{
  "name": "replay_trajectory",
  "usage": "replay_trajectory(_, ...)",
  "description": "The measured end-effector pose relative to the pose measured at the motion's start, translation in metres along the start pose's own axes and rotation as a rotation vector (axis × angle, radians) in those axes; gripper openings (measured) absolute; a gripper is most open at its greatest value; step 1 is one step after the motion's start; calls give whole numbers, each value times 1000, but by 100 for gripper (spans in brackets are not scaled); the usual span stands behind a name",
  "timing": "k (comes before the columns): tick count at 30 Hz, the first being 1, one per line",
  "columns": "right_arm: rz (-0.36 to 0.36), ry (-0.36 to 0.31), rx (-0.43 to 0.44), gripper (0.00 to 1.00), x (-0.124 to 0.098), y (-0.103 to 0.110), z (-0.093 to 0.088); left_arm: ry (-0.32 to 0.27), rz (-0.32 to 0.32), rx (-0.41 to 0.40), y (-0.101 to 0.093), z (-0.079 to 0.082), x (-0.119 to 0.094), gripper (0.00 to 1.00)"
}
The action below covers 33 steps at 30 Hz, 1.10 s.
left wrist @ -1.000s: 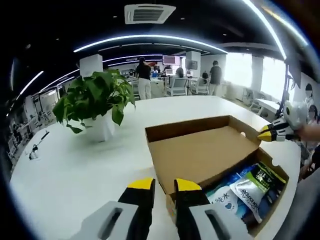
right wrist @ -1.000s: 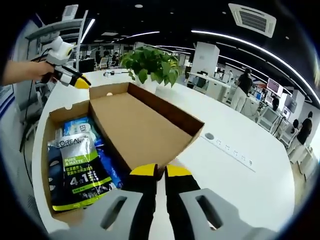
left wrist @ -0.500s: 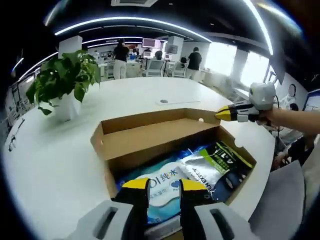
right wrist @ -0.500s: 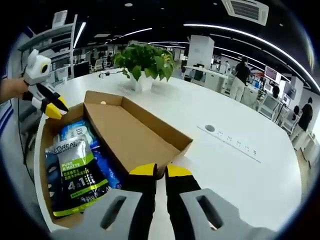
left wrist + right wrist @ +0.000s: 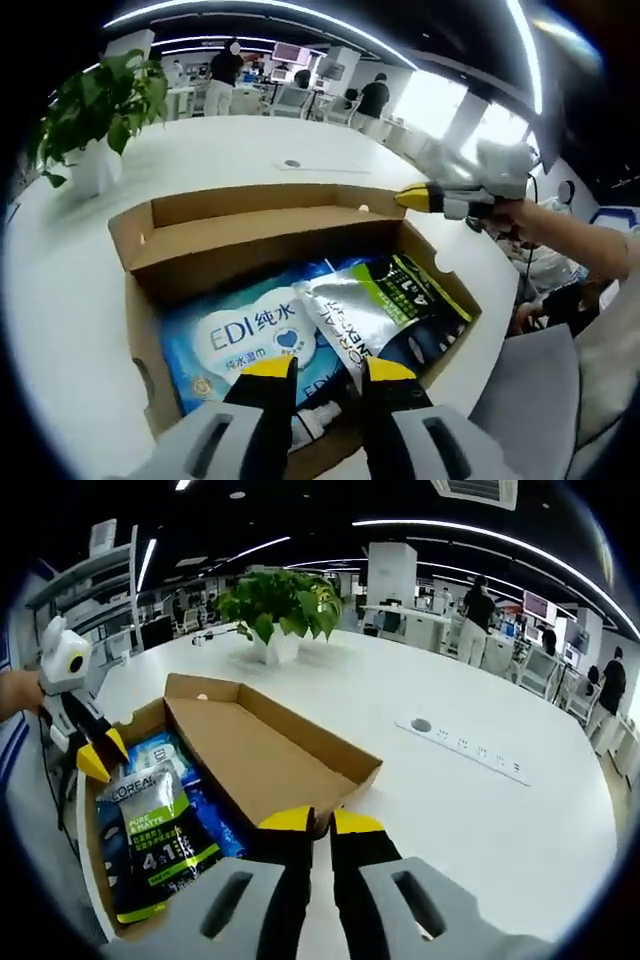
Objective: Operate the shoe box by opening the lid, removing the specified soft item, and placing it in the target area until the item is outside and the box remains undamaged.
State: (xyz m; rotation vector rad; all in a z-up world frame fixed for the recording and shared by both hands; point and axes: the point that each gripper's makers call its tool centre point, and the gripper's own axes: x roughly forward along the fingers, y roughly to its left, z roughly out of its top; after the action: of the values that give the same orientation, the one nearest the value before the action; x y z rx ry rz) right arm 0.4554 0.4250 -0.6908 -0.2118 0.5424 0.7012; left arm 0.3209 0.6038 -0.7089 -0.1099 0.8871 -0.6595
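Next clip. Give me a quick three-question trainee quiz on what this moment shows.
1. True or false: the lid of the shoe box is shut.
2. What stands on the white table beyond the box? A) a potted plant B) a kettle C) a laptop
3. Fill in: the pack lettered EDI, lying in the box under the left claw, is ___ in colour.

Key: 1 false, the lid is open and both packs show; 2 A; 3 blue.
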Motion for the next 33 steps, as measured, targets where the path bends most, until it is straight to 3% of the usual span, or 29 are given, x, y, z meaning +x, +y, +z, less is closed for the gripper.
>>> replay_trajectory(8, 25, 6, 8, 5, -16, 5, -1, 34, -48, -34, -10, -6, 8, 23)
replay_trajectory(10, 57, 42, 45, 6, -22, 11, -8, 44, -62, -50, -12, -8, 10, 22)
replay_trajectory(12, 53, 64, 28, 7, -28, 12, -15, 51, -67, -46, -14, -9, 13, 19)
replay_trajectory(17, 69, 80, 39, 10, -43, 18, -25, 63, -72, -43, -16, -12, 16, 14)
replay_trajectory(20, 79, 84, 42, 12, -51, 23, -27, 59, -55, -63, -14, -11, 17, 13)
replay_trajectory(25, 111, 71, 51, 13, -61, 39, -20, 54, -50, -44, -16, -9, 15, 4)
replay_trajectory(28, 142, 88, 83, 12, -63, 52, -22, 53, -31, -57, -11, -9, 11, 1)
replay_trajectory(33, 178, 93, 58, 13, -61, 73, -21, 35, 8, -85, 3, -11, 0, 0)
